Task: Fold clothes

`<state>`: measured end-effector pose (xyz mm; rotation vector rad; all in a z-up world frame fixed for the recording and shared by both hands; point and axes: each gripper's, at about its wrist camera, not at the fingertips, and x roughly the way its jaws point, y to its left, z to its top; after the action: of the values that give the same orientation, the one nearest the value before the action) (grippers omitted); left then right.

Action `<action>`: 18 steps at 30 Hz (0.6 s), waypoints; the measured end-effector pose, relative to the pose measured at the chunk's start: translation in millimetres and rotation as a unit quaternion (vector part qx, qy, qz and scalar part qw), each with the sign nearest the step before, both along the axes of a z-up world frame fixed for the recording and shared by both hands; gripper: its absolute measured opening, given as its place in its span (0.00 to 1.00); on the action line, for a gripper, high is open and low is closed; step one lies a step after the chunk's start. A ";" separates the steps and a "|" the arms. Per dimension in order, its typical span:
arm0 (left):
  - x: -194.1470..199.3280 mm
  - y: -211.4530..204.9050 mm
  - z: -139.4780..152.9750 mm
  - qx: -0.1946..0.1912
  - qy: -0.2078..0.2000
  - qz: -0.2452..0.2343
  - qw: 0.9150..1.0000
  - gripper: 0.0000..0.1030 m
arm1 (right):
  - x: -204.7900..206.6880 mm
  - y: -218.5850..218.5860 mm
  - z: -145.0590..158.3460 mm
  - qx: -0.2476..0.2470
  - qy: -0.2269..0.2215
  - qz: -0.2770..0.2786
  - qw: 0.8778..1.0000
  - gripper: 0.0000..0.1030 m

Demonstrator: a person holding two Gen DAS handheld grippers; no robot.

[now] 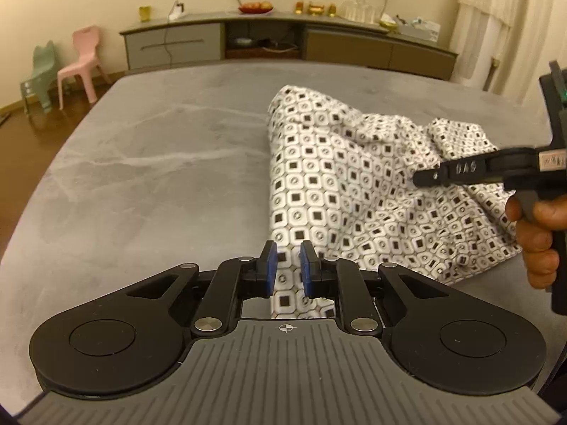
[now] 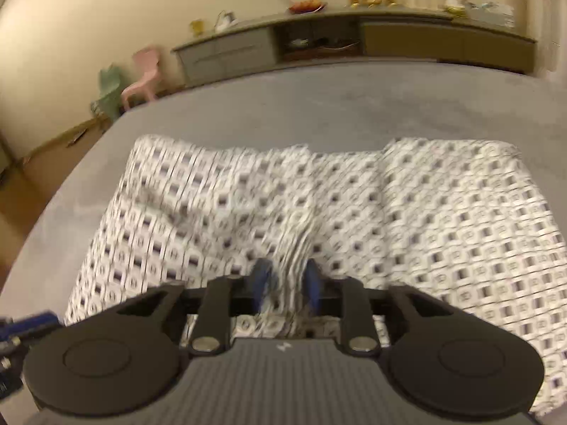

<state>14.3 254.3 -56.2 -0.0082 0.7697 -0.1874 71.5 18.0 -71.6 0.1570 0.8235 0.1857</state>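
A white cloth with a pattern of small black squares [image 1: 354,184] lies rumpled on the right half of the grey table [image 1: 159,163]. My left gripper [image 1: 287,269] hovers at the cloth's near left corner. Its blue pads [image 1: 270,269] stand a little apart, and the fabric shows flat in the gap. My right gripper [image 2: 287,281] is over the cloth [image 2: 443,219] near its front edge, open. A raised ridge of fabric runs loosely between its blue pads [image 2: 263,278]; this view is blurred. From the left wrist view, the right gripper [image 1: 421,179] reaches in from the right in a person's hand [image 1: 538,244].
A long low cabinet [image 1: 283,40] with a fruit bowl [image 1: 256,7] and small ornaments stands along the far wall. A pink chair [image 1: 83,60] and a green chair [image 1: 39,74] sit on the floor at far left. A pale curtain [image 1: 510,3] hangs at far right.
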 end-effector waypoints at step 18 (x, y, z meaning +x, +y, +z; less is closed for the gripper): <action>12.2 -4.3 -17.9 -0.059 0.087 -0.040 0.994 0.00 | 137.2 161.4 40.2 -0.103 0.012 0.265 0.959 0.05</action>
<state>26.5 249.9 -74.0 -0.1065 0.9331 -0.3101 208.8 179.4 -31.4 -0.2641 0.8911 0.6009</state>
